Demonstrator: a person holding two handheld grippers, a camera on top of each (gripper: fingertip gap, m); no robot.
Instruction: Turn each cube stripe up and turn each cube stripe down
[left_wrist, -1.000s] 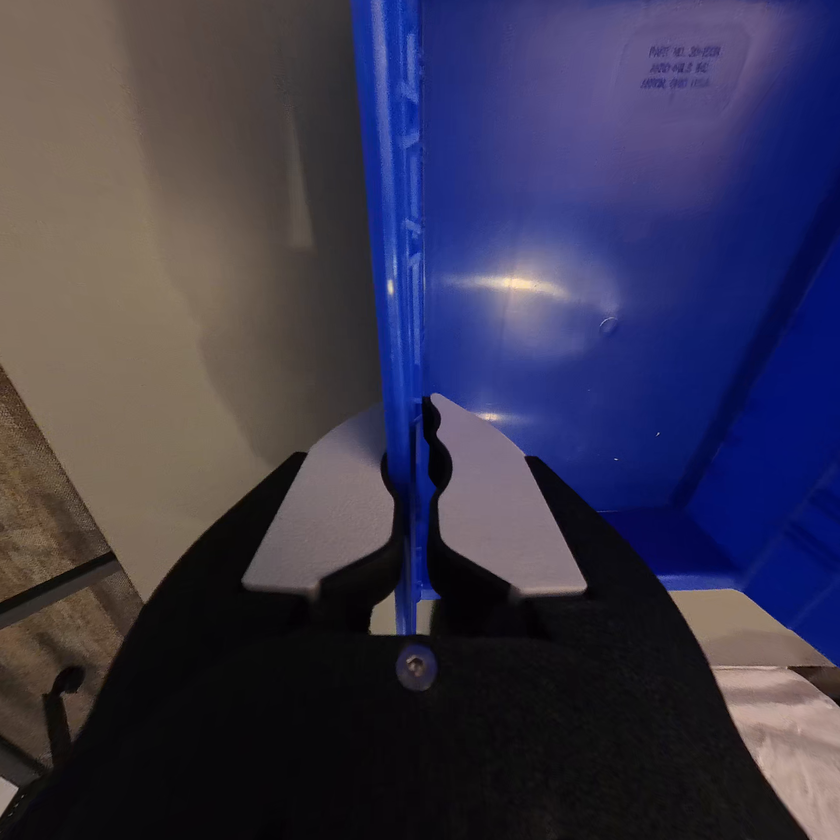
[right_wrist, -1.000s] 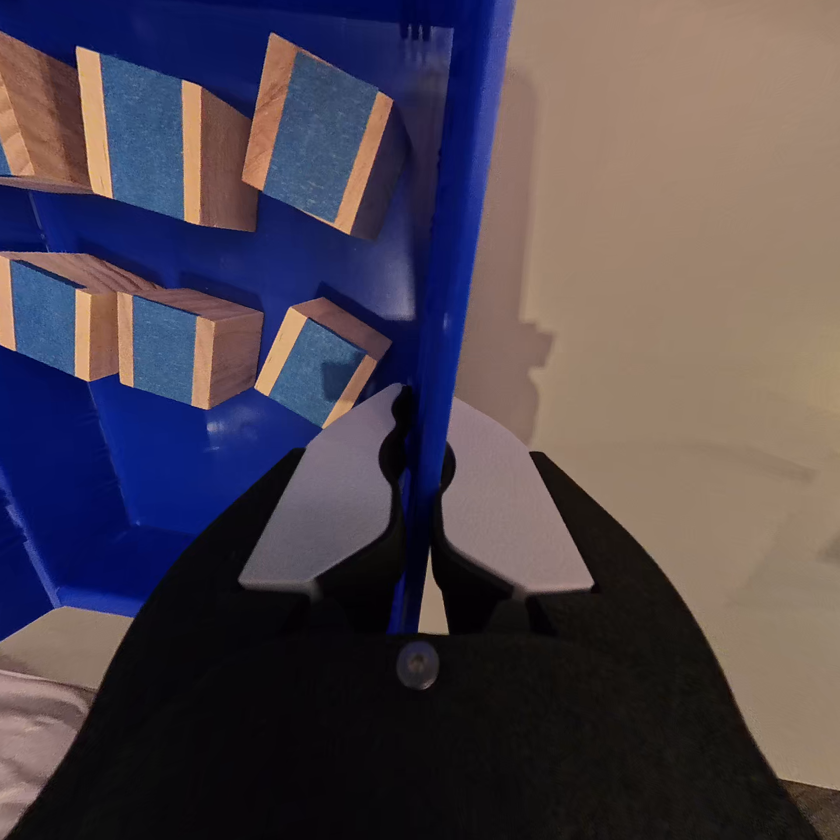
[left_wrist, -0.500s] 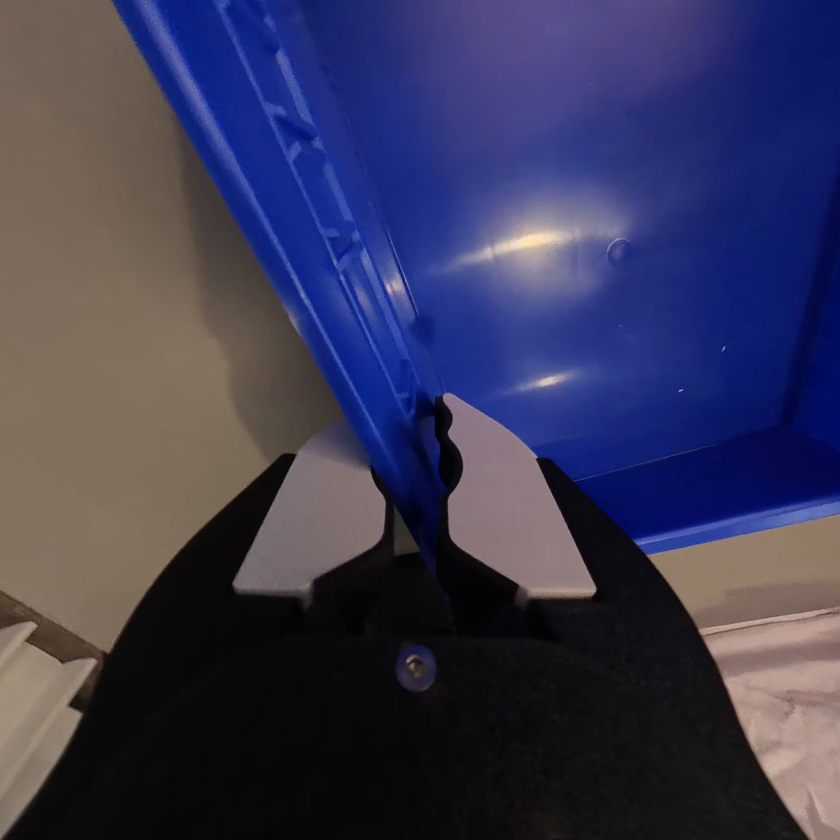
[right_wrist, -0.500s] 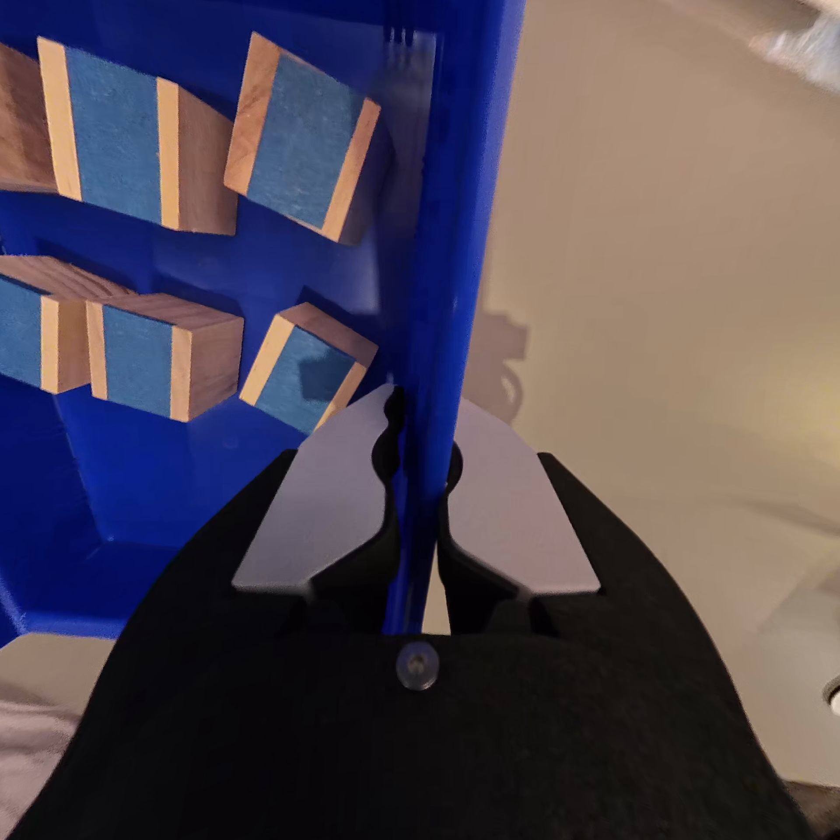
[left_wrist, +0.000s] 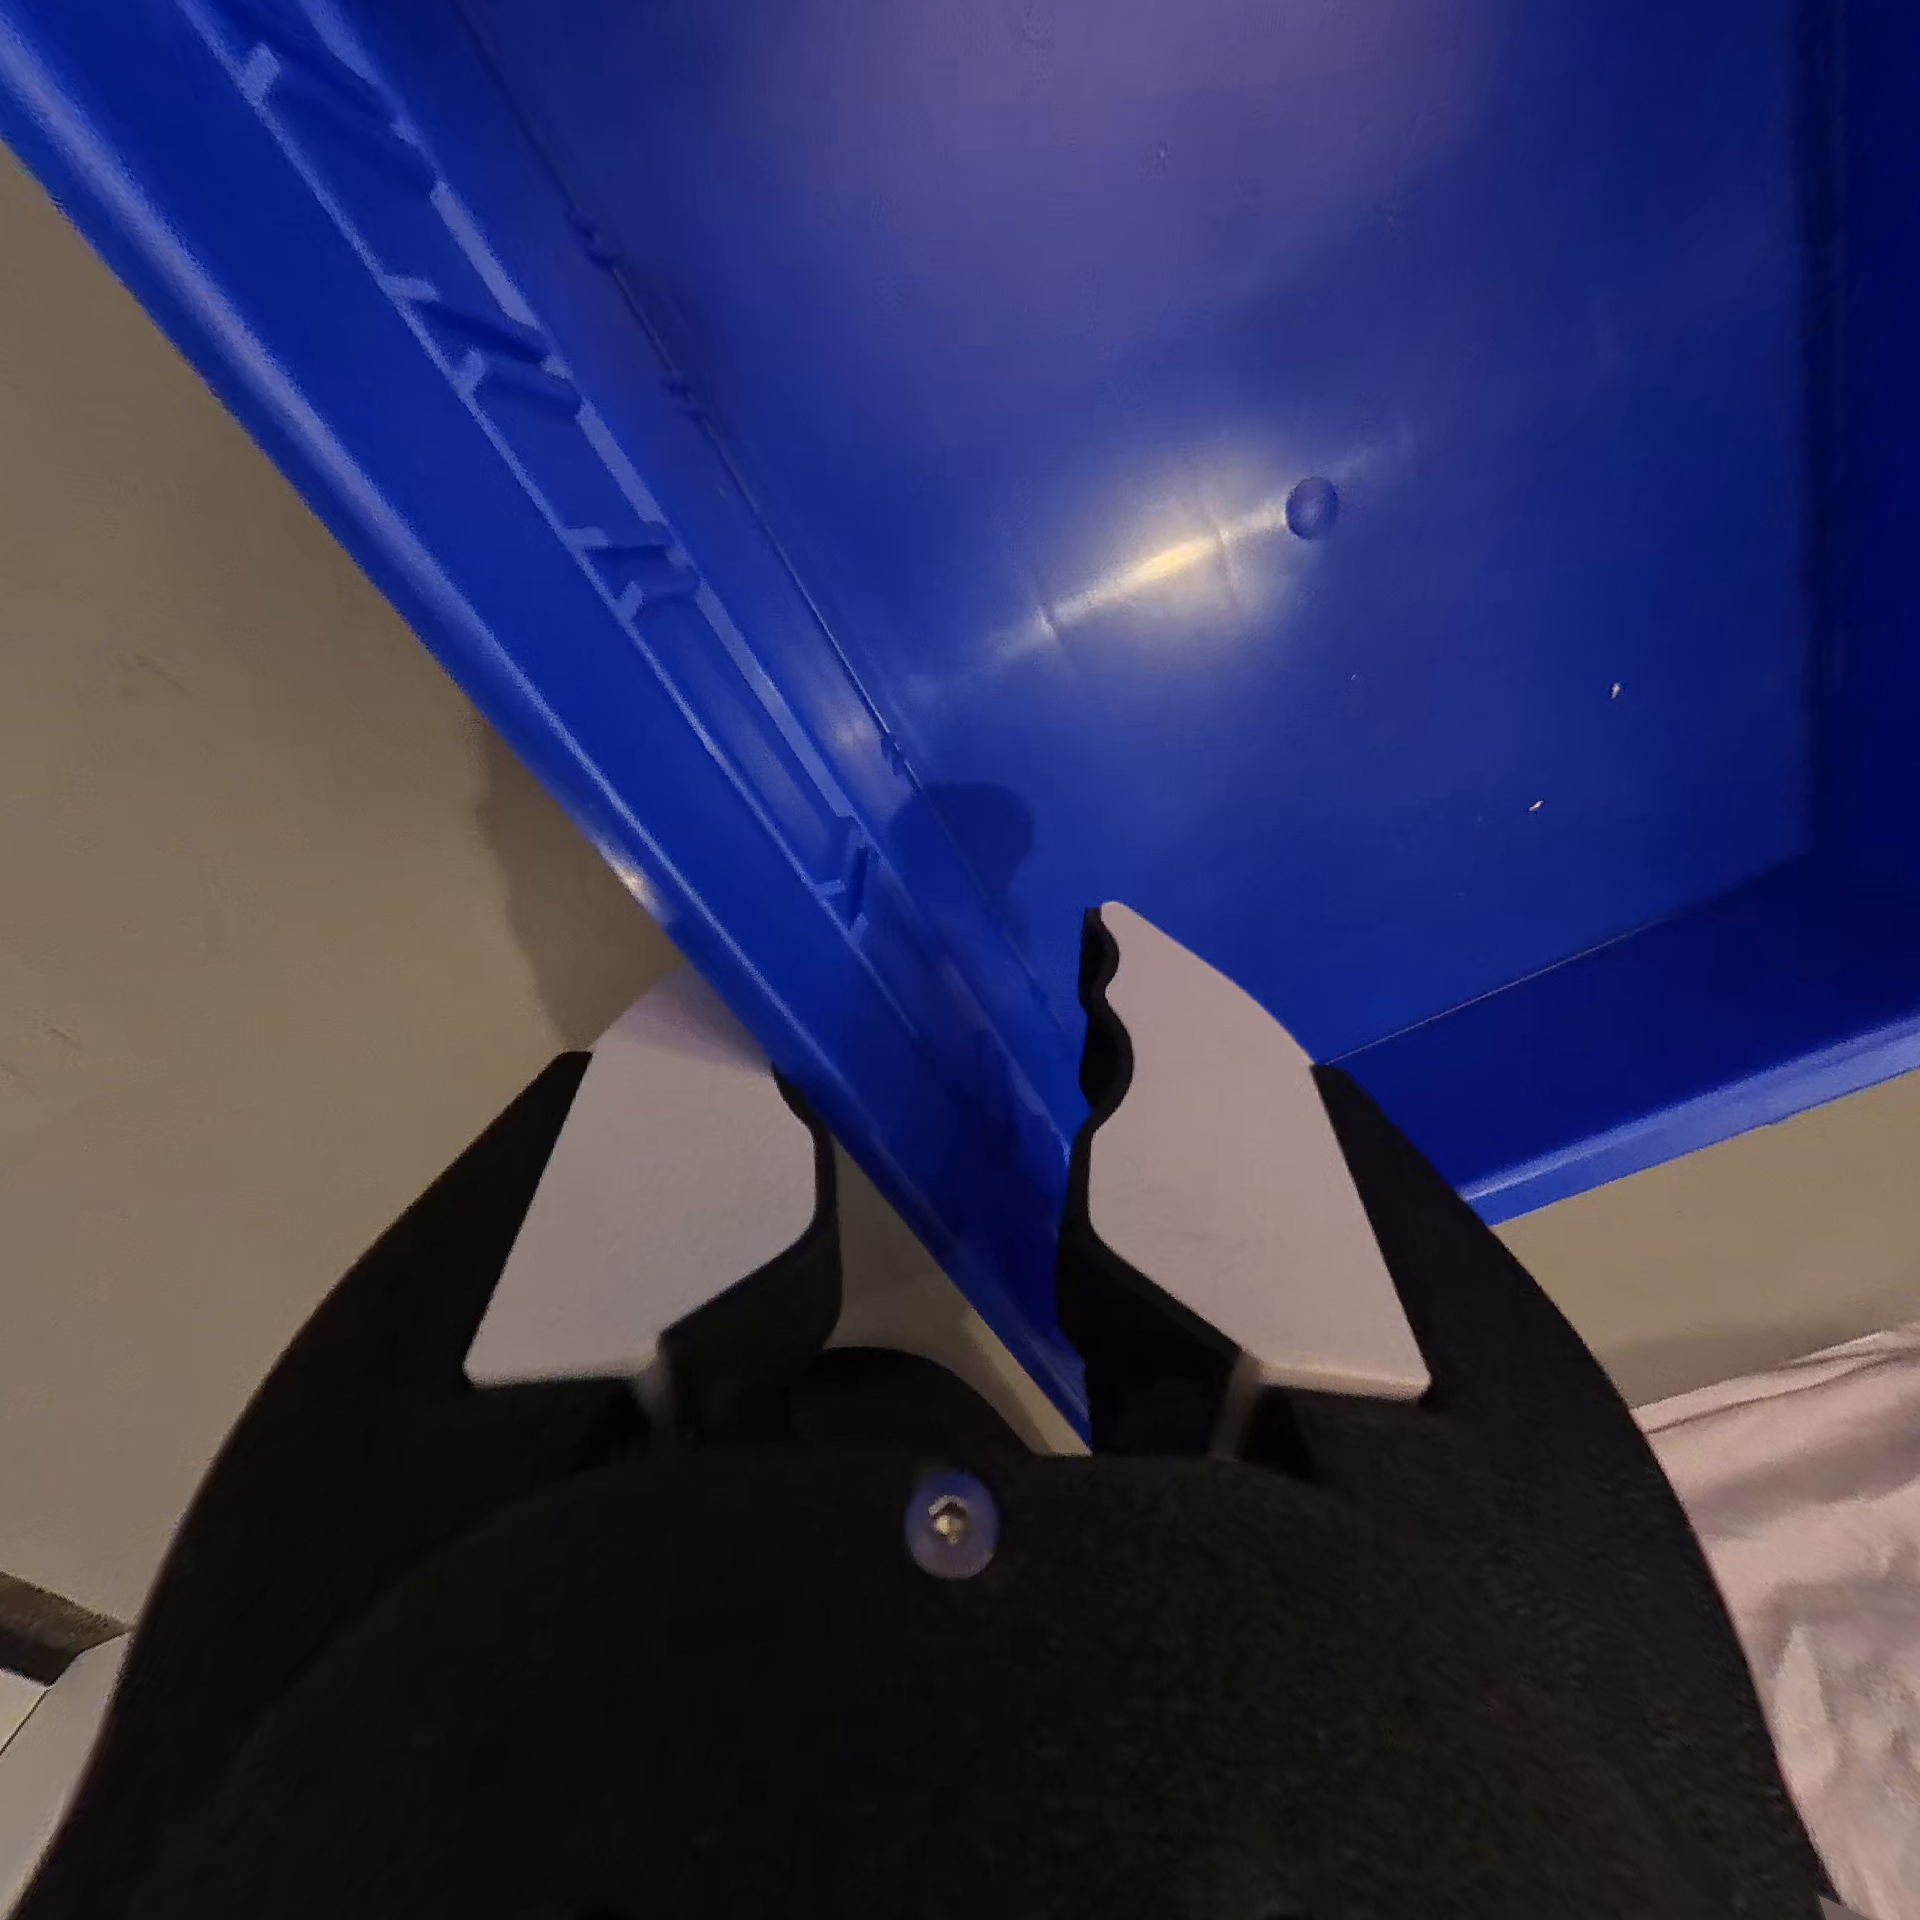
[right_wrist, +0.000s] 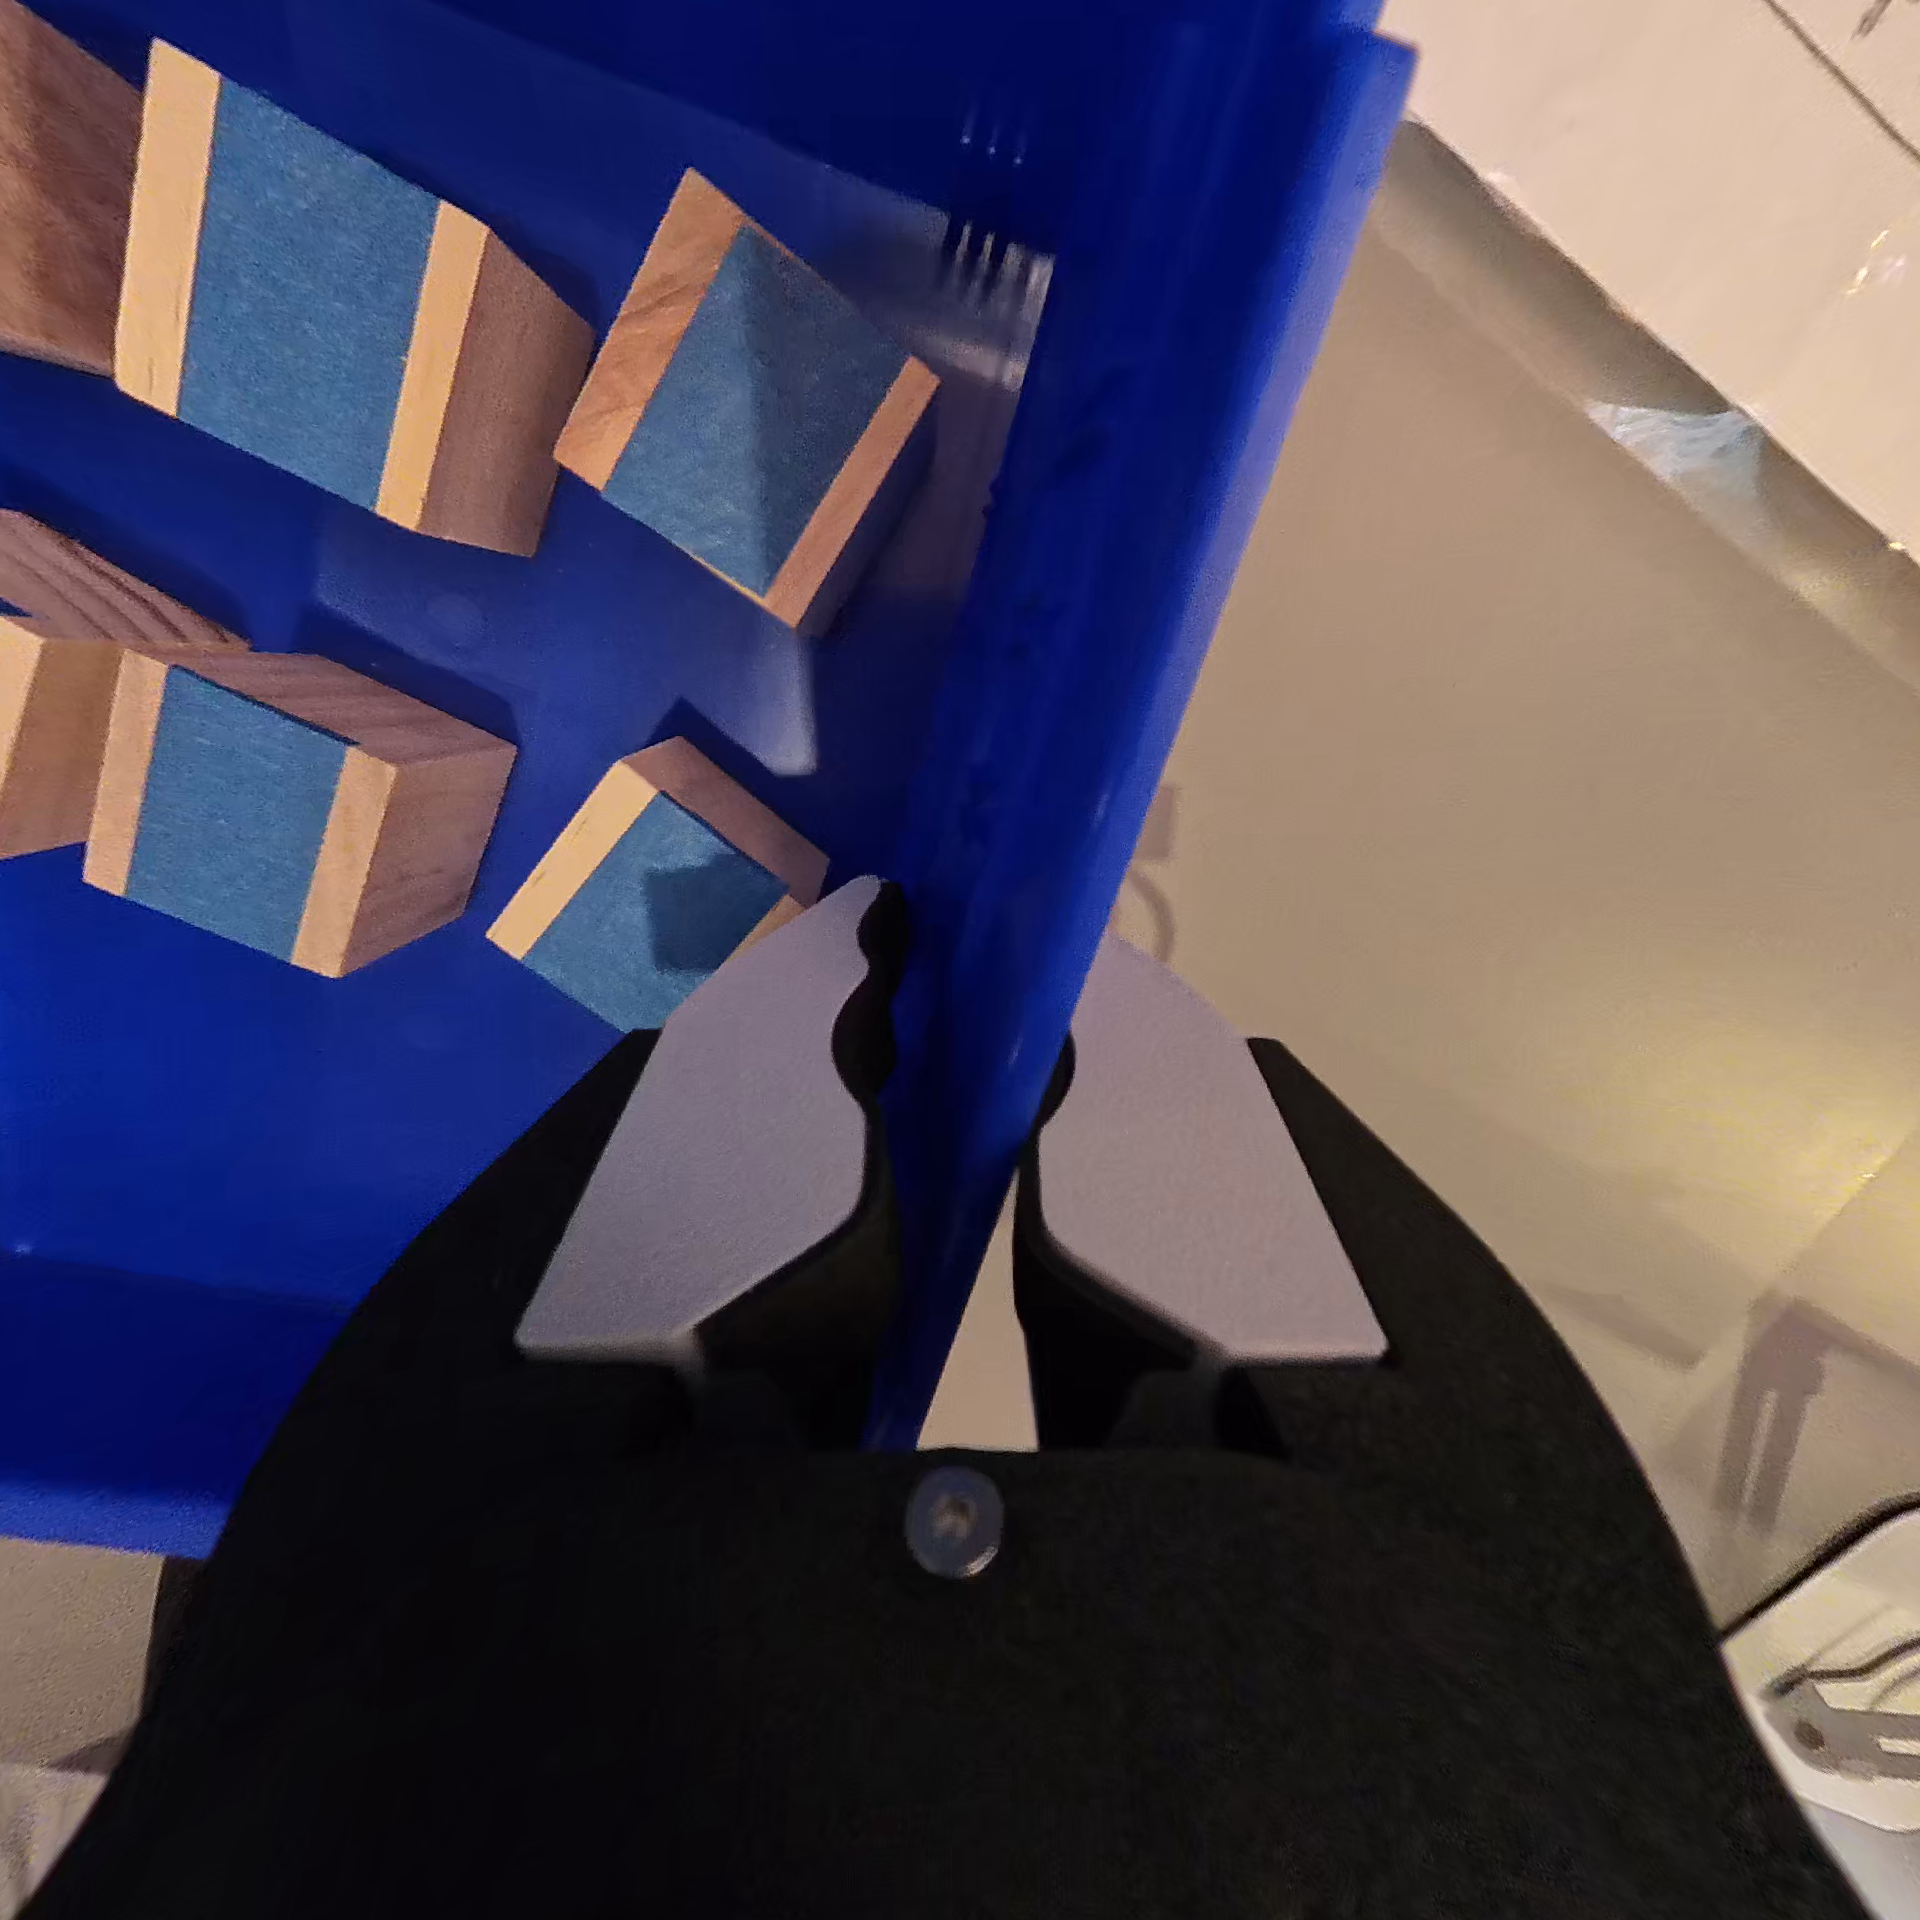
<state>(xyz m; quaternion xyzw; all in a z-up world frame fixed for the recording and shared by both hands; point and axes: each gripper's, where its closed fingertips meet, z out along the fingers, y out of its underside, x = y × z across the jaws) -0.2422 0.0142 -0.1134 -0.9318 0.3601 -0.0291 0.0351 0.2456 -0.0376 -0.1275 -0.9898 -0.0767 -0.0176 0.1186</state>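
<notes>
Beige tabletop (left_wrist: 260, 831) under dim warm light, with crumpled white sheeting (left_wrist: 1808, 1507) at its near edge and pale kit and a dark cable at the lower right of the right wrist view. Left gripper (left_wrist: 966, 997): jaws parted a little wider than the side wall of the glossy blue plastic bin (left_wrist: 1351, 312) that runs between them; right finger against the wall's inner face, left finger apart from the ribbed outer lip, so the hold looks loose. Right gripper (right_wrist: 987, 935): jaws astride the opposite bin wall (right_wrist: 1091, 623), with a sliver of daylight by the right finger; cannot tell if it clamps. Wooden cubes, each with a blue tape stripe (right_wrist: 301, 322), sit on the bin floor in the right view, stripes facing the camera; nearest cube (right_wrist: 644, 925) lies just beside the left finger of the right gripper, and another (right_wrist: 748, 405) sits close to the wall. Left half of the bin floor is bare. Risks, judged: bin appears tilted, so a slack jaw could let the wall slip and the cubes slide or tumble, spoiling stripe orientation; a finger drawn out inside could nudge the nearest cube. Room: open table outside both walls; inside, free space only on the left half.
</notes>
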